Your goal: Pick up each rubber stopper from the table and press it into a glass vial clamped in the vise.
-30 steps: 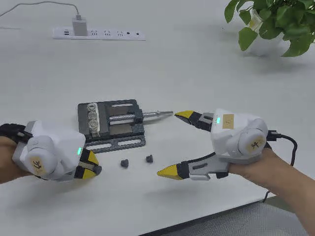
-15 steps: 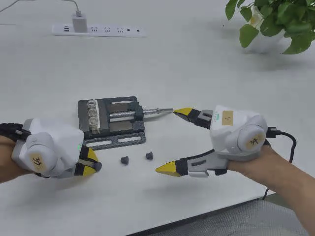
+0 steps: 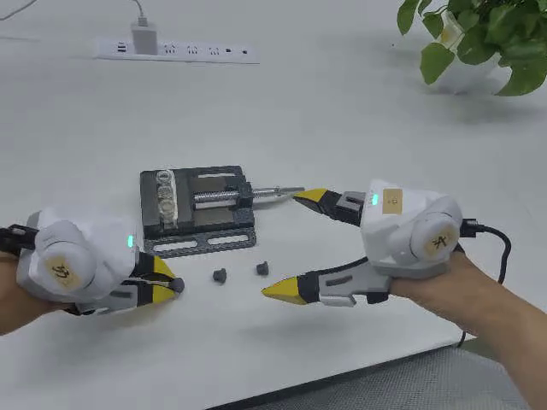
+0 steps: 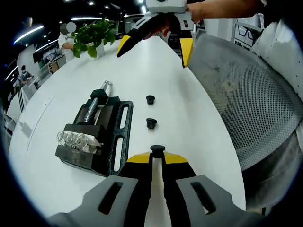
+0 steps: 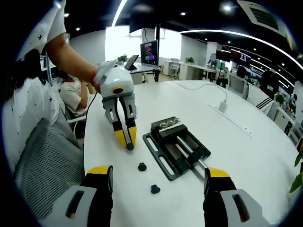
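Observation:
A black vise (image 3: 198, 213) stands mid-table with three glass vials (image 3: 165, 195) clamped upright in its jaws. Two black rubber stoppers lie in front of it, one (image 3: 220, 275) to the left and one (image 3: 261, 268) to the right. My left gripper (image 3: 171, 287) hovers low at the near left, shut on a third stopper (image 4: 157, 150) at its yellow tips. My right gripper (image 3: 296, 244) is wide open to the right of the loose stoppers, holding nothing. The right gripper view has the vise (image 5: 177, 147), the vials (image 5: 169, 124), both loose stoppers (image 5: 142, 166) (image 5: 155, 189) and the left gripper (image 5: 125, 135).
A white power strip (image 3: 175, 50) with a plugged-in charger lies at the far edge. A potted plant (image 3: 479, 43) stands at the far right. The vise screw handle (image 3: 275, 193) sticks out to the right, near my upper right fingertip. The near table edge runs just below the grippers.
The head camera has shifted a little. My left gripper has edged slightly right towards the loose stoppers, still shut on its stopper. The right gripper stays wide open.

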The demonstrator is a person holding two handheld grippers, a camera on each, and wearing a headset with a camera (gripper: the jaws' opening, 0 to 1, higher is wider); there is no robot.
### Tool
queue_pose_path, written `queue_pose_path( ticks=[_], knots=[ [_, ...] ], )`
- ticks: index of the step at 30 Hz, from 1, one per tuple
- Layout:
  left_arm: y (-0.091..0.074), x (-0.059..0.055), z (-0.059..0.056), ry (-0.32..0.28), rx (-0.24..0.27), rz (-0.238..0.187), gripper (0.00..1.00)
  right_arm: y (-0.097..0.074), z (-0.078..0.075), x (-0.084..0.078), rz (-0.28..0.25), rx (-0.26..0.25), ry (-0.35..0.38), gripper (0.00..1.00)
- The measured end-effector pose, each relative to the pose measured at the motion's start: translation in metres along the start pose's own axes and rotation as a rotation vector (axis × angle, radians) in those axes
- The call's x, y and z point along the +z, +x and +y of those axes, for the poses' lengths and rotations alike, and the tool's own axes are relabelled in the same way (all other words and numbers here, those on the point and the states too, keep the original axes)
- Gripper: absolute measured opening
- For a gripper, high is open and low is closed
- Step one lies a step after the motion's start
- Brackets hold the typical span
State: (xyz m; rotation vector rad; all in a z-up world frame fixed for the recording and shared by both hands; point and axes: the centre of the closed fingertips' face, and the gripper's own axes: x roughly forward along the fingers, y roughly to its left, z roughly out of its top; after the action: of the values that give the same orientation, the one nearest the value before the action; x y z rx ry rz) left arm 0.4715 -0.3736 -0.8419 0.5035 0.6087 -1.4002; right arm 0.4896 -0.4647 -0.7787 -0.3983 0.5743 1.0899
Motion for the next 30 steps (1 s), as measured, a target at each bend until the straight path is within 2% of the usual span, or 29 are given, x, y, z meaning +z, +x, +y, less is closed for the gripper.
queue_pose_path(
  ticks=[4,6,9,13,16,20,22,30],
  knots=[
    [-0.007,0.015,0.002,-0.098,0.037,-0.080,0.04,0.000,0.003,0.011,-0.017,0.014,-0.004,0.75],
    [-0.012,0.025,0.001,-0.141,0.050,-0.121,0.04,0.000,0.003,0.017,-0.015,0.024,0.020,0.72],
    [-0.018,0.038,0.000,-0.193,0.066,-0.174,0.04,-0.002,0.004,0.031,-0.047,0.034,0.012,0.66],
    [-0.028,0.055,-0.001,-0.275,0.092,-0.249,0.04,-0.004,0.006,0.045,-0.036,0.068,0.045,0.57],
    [-0.036,0.065,-0.001,-0.329,0.105,-0.291,0.04,-0.006,0.010,0.059,-0.049,0.102,0.038,0.51],
    [-0.047,0.081,-0.002,-0.357,0.114,-0.344,0.04,-0.007,0.018,0.075,-0.049,0.155,0.005,0.45],
    [-0.051,0.087,-0.003,-0.360,0.118,-0.361,0.04,-0.007,0.024,0.079,-0.033,0.193,-0.022,0.42],
    [-0.059,0.105,-0.009,-0.345,0.113,-0.394,0.04,-0.007,0.037,0.089,0.023,0.308,-0.119,0.25]
  ],
)
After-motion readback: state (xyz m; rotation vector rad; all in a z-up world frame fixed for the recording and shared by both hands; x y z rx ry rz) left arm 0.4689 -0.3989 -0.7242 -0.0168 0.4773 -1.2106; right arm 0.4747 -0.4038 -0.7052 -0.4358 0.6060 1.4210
